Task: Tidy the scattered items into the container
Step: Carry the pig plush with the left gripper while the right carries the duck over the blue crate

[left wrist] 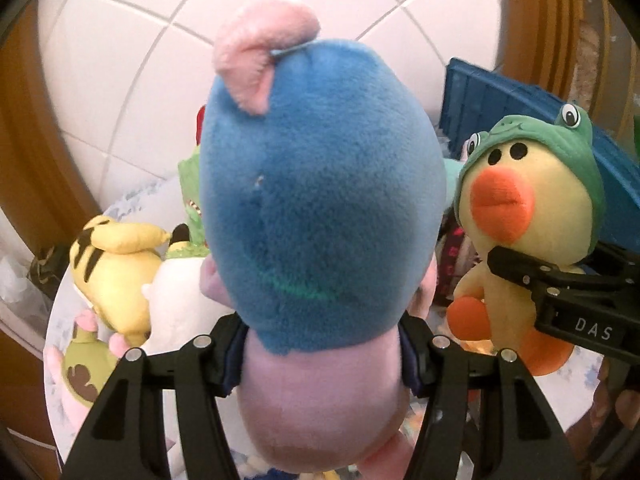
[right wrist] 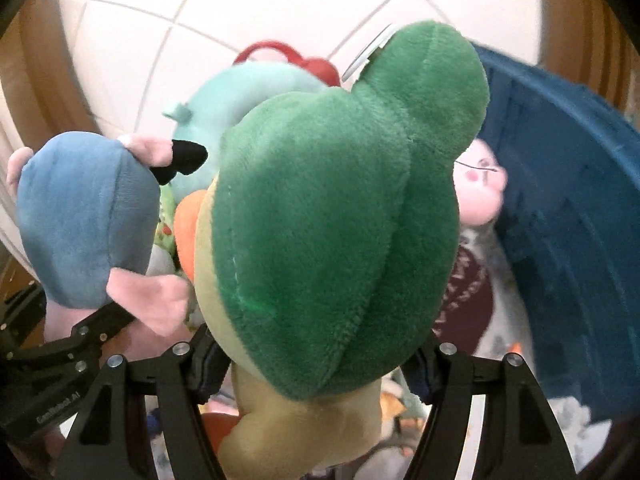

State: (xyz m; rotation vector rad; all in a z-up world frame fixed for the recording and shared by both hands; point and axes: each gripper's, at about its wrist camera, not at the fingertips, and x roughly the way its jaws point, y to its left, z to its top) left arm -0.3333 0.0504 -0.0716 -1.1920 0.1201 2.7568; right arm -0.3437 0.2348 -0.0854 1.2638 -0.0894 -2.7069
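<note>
Between the black fingers of the left tongs (left wrist: 320, 354) sits a pink plush doll with a rounded blue fleece hood and a pink ear (left wrist: 320, 200), pinched at its soft pink body with the head rising away from the camera. The right tongs (right wrist: 316, 364) grip a pale yellow plush duck with an orange beak and a green frog-eyed hood (right wrist: 332, 216) low on its body, the hood filling that wrist view. Both toys are lifted clear of the worktop (left wrist: 576, 392), a round surface under a pale printed cloth, and they hang just beside each other.

Beyond the duck stands the container, a dark blue ribbed plastic bin (right wrist: 568, 200), tipped so its mouth faces the tongs; a pale plush with rosy cheeks (right wrist: 480, 184) seems to lie at or just inside its opening. Left of the blue-hooded doll, a yellow plush with black stripes (left wrist: 116, 268) and a white plush (left wrist: 180, 300) lie on the worktop.

I judge this the carrying step, with neither held toy yet in the bin. Next, each toy likely needs swinging over the bin's mouth and letting go, the duck first as it is nearer.
</note>
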